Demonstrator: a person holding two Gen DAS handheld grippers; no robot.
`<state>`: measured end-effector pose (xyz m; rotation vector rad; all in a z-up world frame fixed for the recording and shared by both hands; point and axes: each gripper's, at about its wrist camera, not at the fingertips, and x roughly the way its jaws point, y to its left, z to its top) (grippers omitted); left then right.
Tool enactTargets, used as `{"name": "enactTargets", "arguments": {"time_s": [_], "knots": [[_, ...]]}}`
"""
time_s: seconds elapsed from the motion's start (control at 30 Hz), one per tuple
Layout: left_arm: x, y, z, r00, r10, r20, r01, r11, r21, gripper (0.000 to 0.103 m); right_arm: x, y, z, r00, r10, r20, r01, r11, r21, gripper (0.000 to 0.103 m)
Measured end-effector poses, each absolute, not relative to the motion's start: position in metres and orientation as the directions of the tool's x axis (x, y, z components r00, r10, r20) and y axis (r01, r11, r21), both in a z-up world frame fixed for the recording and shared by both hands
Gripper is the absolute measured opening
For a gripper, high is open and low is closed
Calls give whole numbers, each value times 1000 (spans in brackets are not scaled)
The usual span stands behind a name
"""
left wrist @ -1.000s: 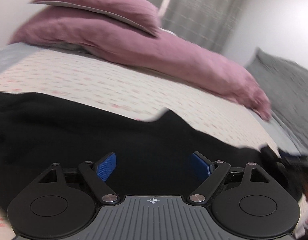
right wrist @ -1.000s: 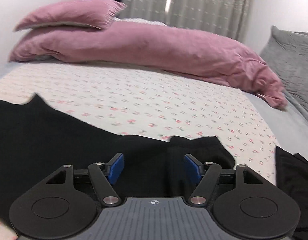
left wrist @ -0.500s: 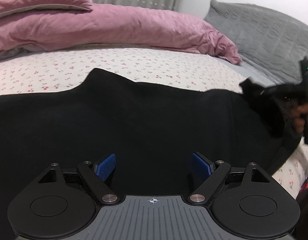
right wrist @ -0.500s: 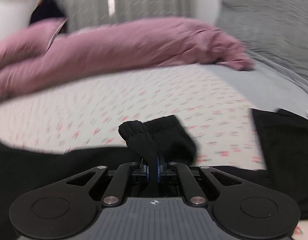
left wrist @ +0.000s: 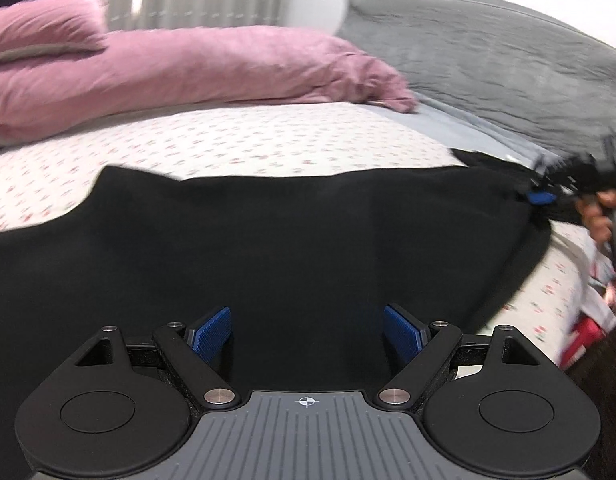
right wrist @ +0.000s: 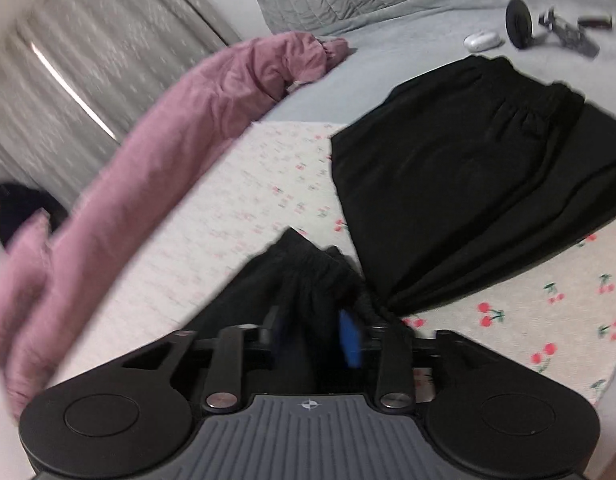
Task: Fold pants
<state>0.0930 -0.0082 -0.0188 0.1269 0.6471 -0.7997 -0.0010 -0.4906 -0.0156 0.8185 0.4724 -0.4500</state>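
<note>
Right tongs (right wrist: pixel 316 340): jaws partly apart and just been opening, with a gathered black cuff of the pants (right wrist: pixel 468 168) between them; motion blur hides whether the blue pads (right wrist: pixel 350 342) press the cloth, so a firm grip cannot be confirmed. Left tongs (left wrist: pixel 308 332): jaws wide apart, nothing between them, poised low over the near part of the black cloth.

Beyond the tongs, the one pair of black pants lies spread across the cherry-print sheet (right wrist: pixel 267 184) of the bed. In the left wrist view it spans the near half of the bed from left to right; in the right wrist view its gathered elastic waistband lies far right, on the grey blanket (right wrist: pixel 388 48).

Handling, as a judgement: the fabric looks soft, light and limp, so it will drape and sag from any single hold. The thicker cuffs and waistband offer the surest places to pinch, one in each tongs.

Count: two pairs of tongs; one pair of pants; two pink pillows (left wrist: pixel 211 68) at the far side, the smaller resting on the long one; one grey pillow (left wrist: pixel 488 48) far right; one white case (right wrist: pixel 482 40) and some dark gear on the blanket.
</note>
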Motion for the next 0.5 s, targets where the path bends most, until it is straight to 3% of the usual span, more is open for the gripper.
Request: {"name": "enactTargets", "arguments": {"time_s": [0.17,0.23,0.27,0.3,0.37,0.43,0.5], "knots": [[72,-20,-18,470,-696,-544,794,602,-85,82,15,-484,-15,814,-179,-552,526,628,573,38],[64,-25,-19,448,-719,-531,824,562,-66,76,20,-483,-18,795,-191,-576,545,643,538,30],[61,-28,-20,438,-726,-530,836,546,-58,74,21,-481,-19,784,-208,-584,557,650,517,17],[57,-31,-21,431,-730,-531,845,532,-45,71,23,-479,-18,777,-225,-588,565,661,494,11],[53,-39,-23,435,-722,-538,851,525,-18,58,21,-477,-13,790,-236,-566,557,662,502,8],[53,-47,-27,447,-709,-545,848,530,7,38,18,-477,-7,810,-245,-533,541,663,517,7],[52,-53,-30,463,-700,-544,845,533,33,35,17,-475,2,825,-260,-501,529,668,523,6]]}}
